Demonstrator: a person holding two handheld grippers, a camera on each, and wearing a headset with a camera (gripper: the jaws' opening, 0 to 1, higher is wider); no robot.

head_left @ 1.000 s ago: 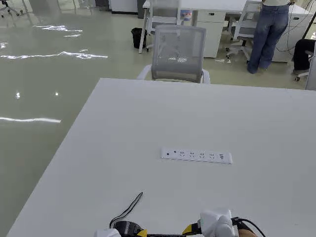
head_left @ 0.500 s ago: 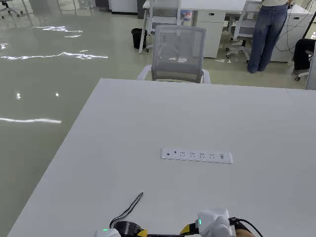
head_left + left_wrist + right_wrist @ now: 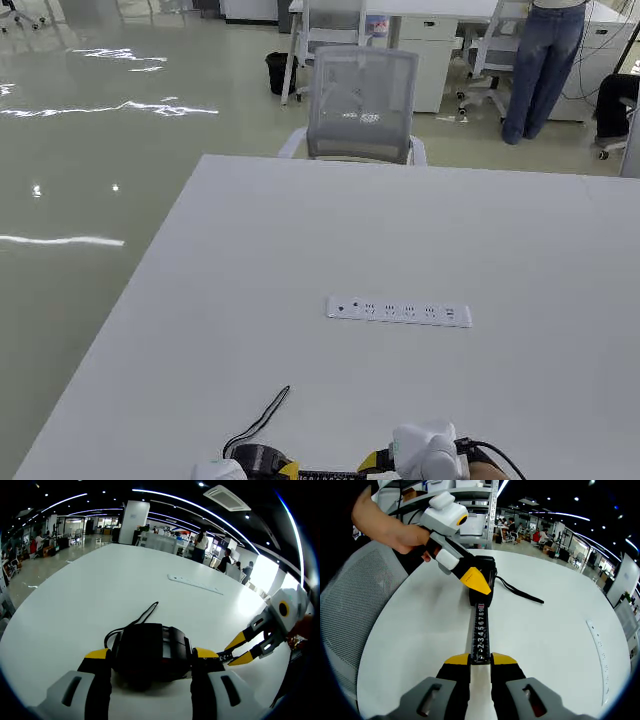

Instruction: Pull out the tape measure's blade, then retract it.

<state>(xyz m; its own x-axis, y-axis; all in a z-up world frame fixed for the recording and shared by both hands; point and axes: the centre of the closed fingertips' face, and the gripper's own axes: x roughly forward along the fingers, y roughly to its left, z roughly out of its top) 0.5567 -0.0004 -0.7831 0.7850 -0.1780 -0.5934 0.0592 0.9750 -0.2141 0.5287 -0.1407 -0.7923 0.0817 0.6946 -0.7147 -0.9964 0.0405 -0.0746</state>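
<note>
While the left gripper [image 3: 151,656] is clamping the tape measure [image 3: 489,573], the right gripper [image 3: 480,659] is pinching its blade [image 3: 480,630], mid-pull I'd guess; next needs a straight, steady draw.

Tape blade [image 3: 480,630]: numerals 2 3 4 5 6 7 8 9 legible, rising toward case [image 3: 491,572]. Blade print in left gripper view too small to read.
</note>
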